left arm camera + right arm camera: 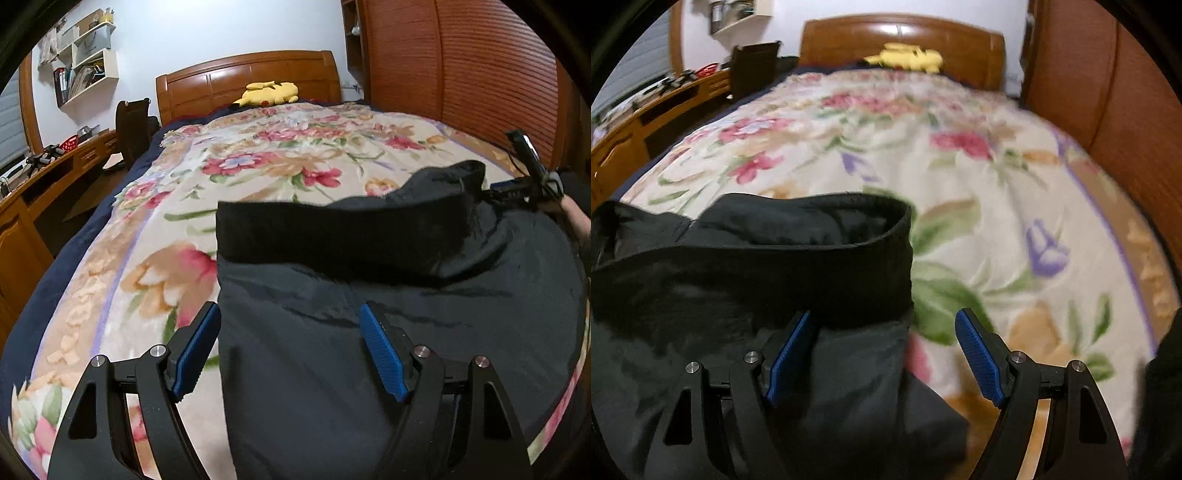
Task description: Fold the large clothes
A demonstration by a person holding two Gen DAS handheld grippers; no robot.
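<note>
A wooden-framed bed [247,79] filled the room from the headboard down to you, its floral blanket [280,147] spread flat and reaching a navy border along the left side. A ribbed wooden wall panel [461,74] stood hard against the bed's right side, while a long wooden desk [44,177] ran down the left with a strip of floor between it and the mattress. The black jacket [369,332] lay at the near end of the blanket, towards its right side, its ribbed hem band [332,232] folded across the body and its straight left edge running down between your left fingers. Bare blanket stretched from the band to the headboard, and in the right wrist view it also lay open to the right of the jacket's edge. A yellow plush toy [269,92] rested against the headboard, well apart from the garment. Your left gripper [290,345] hung over the jacket's left edge with its blue pads spread wide, gripping nothing. Your right gripper [882,343] was likewise wide open over the jacket's right edge, its left pad over black fabric and its right pad over blanket; that view was blurred.
</note>
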